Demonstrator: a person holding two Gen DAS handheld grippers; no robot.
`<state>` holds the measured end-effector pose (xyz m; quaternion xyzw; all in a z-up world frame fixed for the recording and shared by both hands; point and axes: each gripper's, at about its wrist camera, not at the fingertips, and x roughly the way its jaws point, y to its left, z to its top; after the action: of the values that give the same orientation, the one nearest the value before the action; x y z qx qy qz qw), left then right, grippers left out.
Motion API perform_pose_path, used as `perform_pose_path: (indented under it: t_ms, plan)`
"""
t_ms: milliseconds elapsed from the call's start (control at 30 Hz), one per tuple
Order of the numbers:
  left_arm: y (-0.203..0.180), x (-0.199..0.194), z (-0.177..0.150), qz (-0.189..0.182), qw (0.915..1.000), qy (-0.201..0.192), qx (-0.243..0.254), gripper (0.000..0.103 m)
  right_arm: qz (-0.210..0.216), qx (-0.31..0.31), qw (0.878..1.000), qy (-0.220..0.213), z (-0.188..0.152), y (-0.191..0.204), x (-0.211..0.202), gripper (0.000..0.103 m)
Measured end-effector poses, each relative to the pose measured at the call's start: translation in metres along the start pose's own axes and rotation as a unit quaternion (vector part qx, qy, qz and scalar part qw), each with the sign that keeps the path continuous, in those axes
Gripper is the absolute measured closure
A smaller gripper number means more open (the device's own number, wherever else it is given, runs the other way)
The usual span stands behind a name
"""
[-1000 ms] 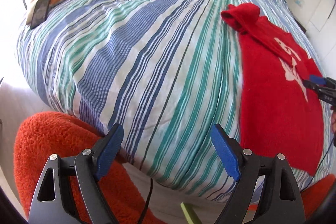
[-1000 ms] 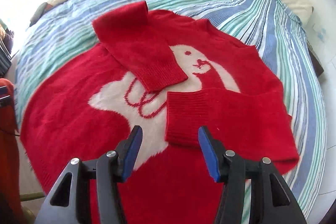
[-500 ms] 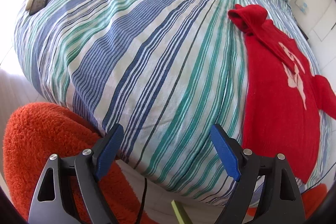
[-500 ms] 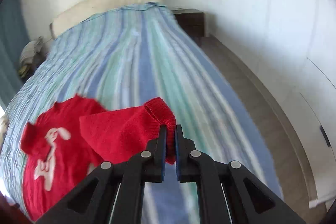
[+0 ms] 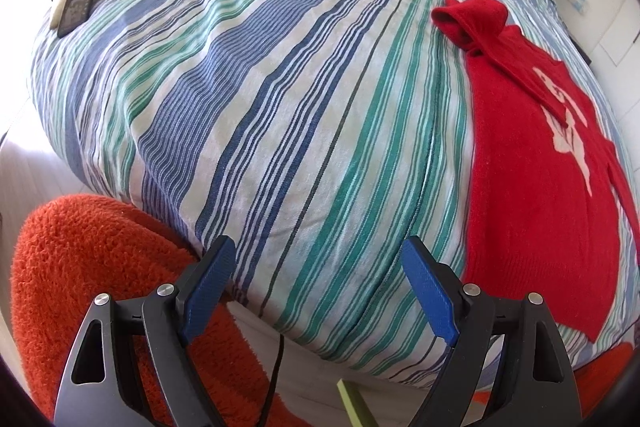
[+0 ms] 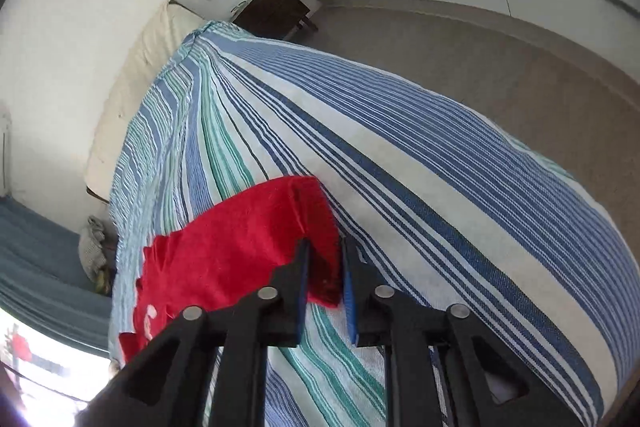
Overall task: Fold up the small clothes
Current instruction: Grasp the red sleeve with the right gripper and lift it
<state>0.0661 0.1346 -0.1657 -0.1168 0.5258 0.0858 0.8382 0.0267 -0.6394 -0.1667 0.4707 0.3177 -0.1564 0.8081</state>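
Observation:
A red sweater (image 5: 536, 163) with a white pattern lies on the striped bed at the right of the left wrist view, one sleeve bunched at its far end. My left gripper (image 5: 316, 287) is open and empty at the bed's near edge, well left of the sweater. In the right wrist view my right gripper (image 6: 325, 267) holds the cuff of the red sleeve (image 6: 256, 247) between its blue pads, the jaws a little apart around the thick knit. The sleeve is pulled out sideways just above the bed.
The striped blue and green cover (image 5: 260, 107) spans the bed. A cushion with a phone (image 5: 78, 5) on it lies at the far left corner. An orange fluffy fabric (image 5: 92, 267) sits below the bed edge. A pillow (image 6: 132, 83), dark nightstand (image 6: 276, 11) and floor show on the right.
My right gripper closed on the sleeve cuff and swung it out away from the sweater body, over the bed's right side. My left gripper stayed open and drifted slightly.

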Motion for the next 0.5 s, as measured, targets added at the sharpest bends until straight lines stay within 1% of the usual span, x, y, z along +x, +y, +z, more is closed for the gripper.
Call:
perform_pose_path:
  t_ms: [33, 67, 100, 133, 167, 200, 233, 300, 333, 367, 400, 433, 500]
  plan:
    - [0.0, 0.001, 0.0, 0.001, 1.0, 0.0, 0.0, 0.017, 0.01, 0.007, 1.0, -0.003, -0.001, -0.003, -0.001, 0.068]
    - [-0.001, 0.001, 0.0, 0.002, 1.0, 0.0, 0.002, 0.017, 0.022, 0.011, 1.0, -0.005, -0.001, -0.005, -0.002, 0.06]
    - [-0.002, 0.001, 0.0, 0.003, 1.0, 0.0, 0.004, 0.017, 0.029, 0.013, 0.999, -0.004, -0.002, -0.005, -0.002, 0.058]
    - [-0.003, 0.001, -0.001, 0.005, 1.0, 0.0, 0.008, 0.017, 0.026, 0.015, 1.0, 0.0, -0.002, -0.004, 0.001, 0.058]
    - [-0.004, 0.001, -0.001, 0.006, 0.9999, 0.0, 0.011, 0.017, 0.016, 0.013, 1.0, 0.003, -0.002, -0.003, 0.003, 0.067]
    - [-0.005, 0.002, -0.001, 0.007, 0.9999, 0.0, 0.013, 0.017, -0.004, 0.01, 1.0, -0.002, -0.001, -0.001, 0.003, 0.082]
    - [-0.005, 0.002, -0.001, 0.008, 0.9999, 0.0, 0.014, 0.017, -0.033, 0.006, 0.999, -0.007, 0.0, 0.0, 0.002, 0.099]
    - [-0.004, 0.001, -0.002, 0.009, 0.9999, 0.001, 0.012, 0.017, -0.092, -0.012, 0.995, -0.027, 0.001, 0.001, -0.005, 0.1]
    - [-0.002, 0.001, -0.002, 0.008, 0.9999, 0.001, 0.01, 0.017, -0.125, -0.028, 0.991, -0.033, 0.002, 0.0, -0.006, 0.1]
    - [-0.001, 0.001, -0.001, 0.007, 0.9999, 0.001, 0.007, 0.017, -0.148, -0.036, 0.988, -0.035, 0.001, -0.004, -0.006, 0.1]
    - [0.001, 0.001, -0.001, 0.007, 1.0, 0.001, 0.003, 0.017, -0.153, -0.028, 0.987, -0.032, 0.001, -0.011, -0.007, 0.101]
    - [0.002, 0.001, -0.001, 0.006, 1.0, 0.002, 0.0, 0.017, -0.148, -0.017, 0.988, -0.03, 0.001, -0.016, -0.007, 0.101]
    - [0.003, 0.002, -0.001, 0.006, 1.0, 0.004, -0.001, 0.017, -0.162, -0.03, 0.986, -0.031, 0.002, -0.011, -0.007, 0.101]
